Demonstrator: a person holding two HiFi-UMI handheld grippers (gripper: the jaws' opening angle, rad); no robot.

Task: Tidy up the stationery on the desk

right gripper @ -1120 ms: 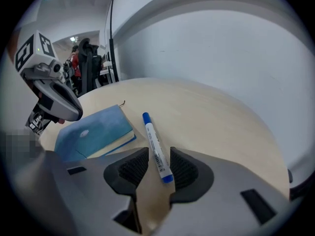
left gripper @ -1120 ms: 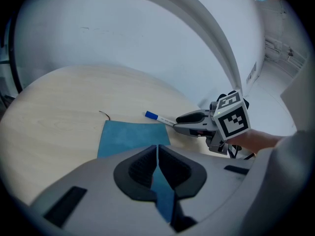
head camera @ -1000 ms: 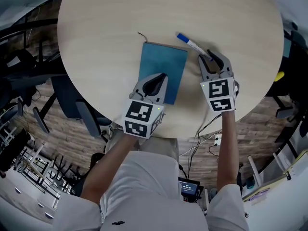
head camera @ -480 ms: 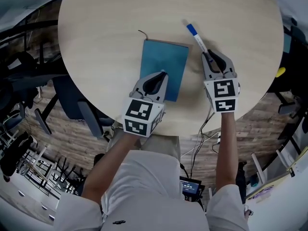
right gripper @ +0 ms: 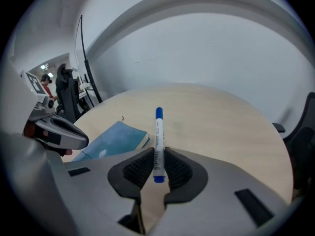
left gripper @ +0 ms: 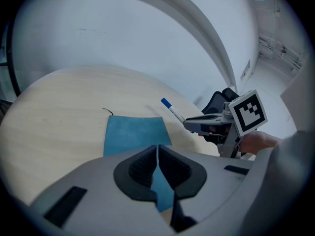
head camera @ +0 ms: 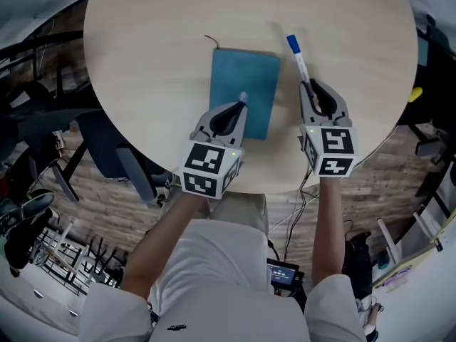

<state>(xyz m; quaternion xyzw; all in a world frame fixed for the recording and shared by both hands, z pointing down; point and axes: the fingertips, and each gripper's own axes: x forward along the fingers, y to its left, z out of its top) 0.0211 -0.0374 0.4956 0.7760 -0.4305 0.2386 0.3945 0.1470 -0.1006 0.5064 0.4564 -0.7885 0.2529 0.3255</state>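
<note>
Left claw (head camera: 241,100), clenched and empty, hangs over the near edge of a blue notebook (head camera: 242,73) on the worktop (head camera: 157,41). Right of it, the right claw (head camera: 311,87) has just closed on a pen (head camera: 297,55) at its near end. The pen is probably light, stiff and slippery, so a mid-barrel hold looks steadier.

office chair (head camera: 103,141): lower left | cables (head camera: 288,223): over plank floor (head camera: 89,194)

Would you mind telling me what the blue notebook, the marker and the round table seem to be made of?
Notebook: the cover looks like matte faux leather or cloth, a soft, mottled blue with no glare. Marker: probably plastic, given its smooth white barrel and blue cap. Table: pale wood grain, likely a matte laminate, judging by the fine, even streaks.
</note>
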